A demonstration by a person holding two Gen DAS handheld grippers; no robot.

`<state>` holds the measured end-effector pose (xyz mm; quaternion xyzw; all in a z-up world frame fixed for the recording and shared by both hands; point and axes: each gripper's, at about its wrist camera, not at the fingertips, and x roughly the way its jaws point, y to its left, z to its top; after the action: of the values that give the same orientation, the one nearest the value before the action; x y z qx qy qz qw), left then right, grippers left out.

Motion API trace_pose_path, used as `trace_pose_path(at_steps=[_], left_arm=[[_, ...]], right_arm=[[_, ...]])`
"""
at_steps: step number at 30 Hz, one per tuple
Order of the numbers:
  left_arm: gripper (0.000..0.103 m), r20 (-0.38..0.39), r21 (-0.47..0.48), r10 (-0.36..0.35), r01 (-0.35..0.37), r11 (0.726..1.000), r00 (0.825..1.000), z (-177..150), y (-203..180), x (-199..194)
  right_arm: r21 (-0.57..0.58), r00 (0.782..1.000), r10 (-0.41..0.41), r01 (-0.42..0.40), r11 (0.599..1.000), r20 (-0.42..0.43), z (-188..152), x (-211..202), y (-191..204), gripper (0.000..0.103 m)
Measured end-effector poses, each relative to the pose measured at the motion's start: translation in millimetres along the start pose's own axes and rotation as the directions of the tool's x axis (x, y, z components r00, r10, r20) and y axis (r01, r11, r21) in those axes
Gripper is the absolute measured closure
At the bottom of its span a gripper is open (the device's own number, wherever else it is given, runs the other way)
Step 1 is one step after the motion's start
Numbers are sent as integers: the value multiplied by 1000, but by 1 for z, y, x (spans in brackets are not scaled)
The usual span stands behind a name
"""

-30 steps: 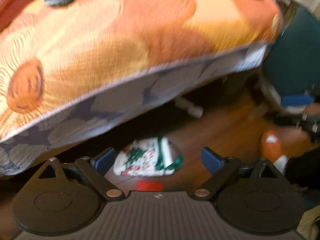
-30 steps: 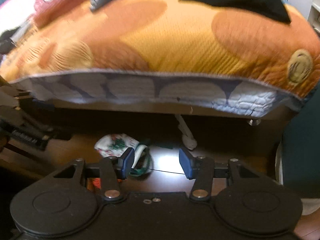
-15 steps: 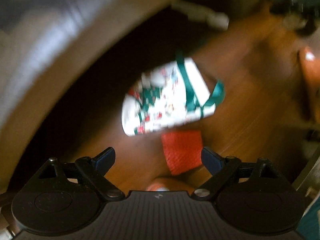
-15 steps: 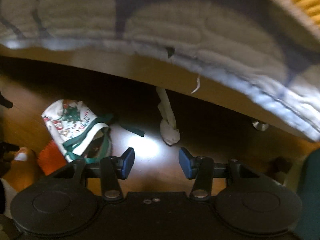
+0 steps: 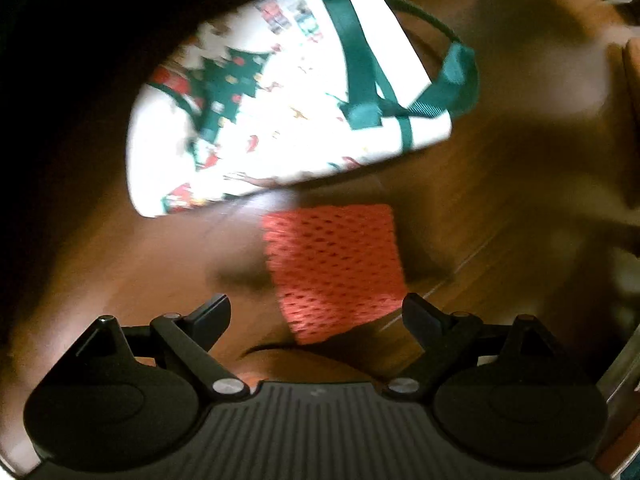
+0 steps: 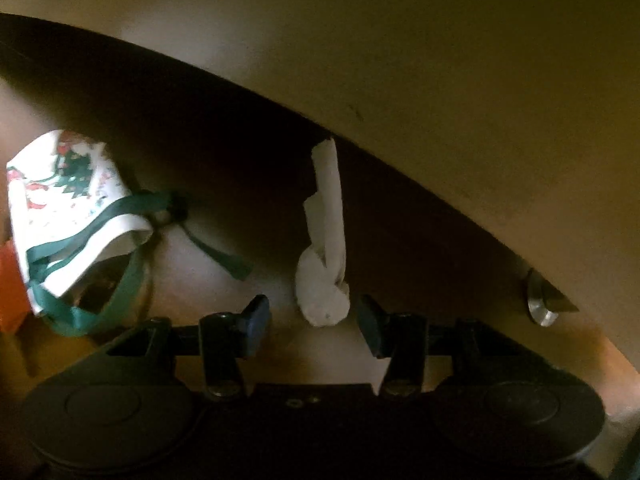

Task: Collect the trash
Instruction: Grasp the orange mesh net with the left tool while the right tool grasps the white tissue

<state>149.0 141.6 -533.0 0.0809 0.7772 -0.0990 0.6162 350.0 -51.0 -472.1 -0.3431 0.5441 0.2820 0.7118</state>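
Right wrist view is showing the right gripper hanging with jaws spread, the crumpled white tissue lying on the wooden floor with its lower end between the fingertips, ungrasped. Left gripper is hovering released, empty, over an orange mesh piece beside a Christmas-print bag.

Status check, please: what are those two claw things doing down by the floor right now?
Both grippers open, empty. Right gripper lined up on white tissue wad. Left gripper over red mesh scrap. Nothing blocking.
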Motion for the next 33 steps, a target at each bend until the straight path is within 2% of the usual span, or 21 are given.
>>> trace_pose_path(at_steps=[3, 11, 21, 23, 26, 27, 28, 29, 30, 33], left_arm=[[10, -15, -20, -25, 24, 1000, 1000, 0, -2, 15], [10, -18, -103, -38, 36, 994, 999, 6, 4, 45], [14, 19, -85, -22, 24, 996, 1000, 10, 2, 57], [20, 27, -86, -23, 26, 996, 999, 12, 0, 54], [34, 38, -89, -37, 40, 995, 999, 14, -3, 47], [44, 45, -87, -43, 47, 995, 998, 14, -2, 44], [49, 47, -88, -59, 63, 994, 997, 16, -3, 41], [61, 46, -90, -75, 79, 993, 996, 18, -4, 41], [70, 44, -89, -92, 96, 991, 995, 19, -5, 40], [77, 49, -58, -84, 87, 995, 995, 24, -11, 36]], right_arm=[[3, 1000, 3, -3, 1000, -11, 3, 12, -2, 54], [-25, 999, -4, 3, 1000, -36, 5, 38, -2, 54], [-51, 996, 8, -13, 999, -93, 2, 62, 5, 55], [-47, 995, 27, -32, 998, -98, 3, 63, 5, 58], [-47, 993, 24, -29, 998, -119, 2, 65, 5, 58], [-41, 992, 34, -39, 998, -124, 2, 66, 5, 59], [-33, 991, 45, -49, 998, -125, 1, 65, 4, 64], [-32, 991, 50, -54, 998, -124, -1, 65, 4, 79], [-35, 991, 46, -51, 998, -129, -3, 65, 4, 84], [-43, 993, 27, -32, 999, -118, -8, 61, 3, 85]])
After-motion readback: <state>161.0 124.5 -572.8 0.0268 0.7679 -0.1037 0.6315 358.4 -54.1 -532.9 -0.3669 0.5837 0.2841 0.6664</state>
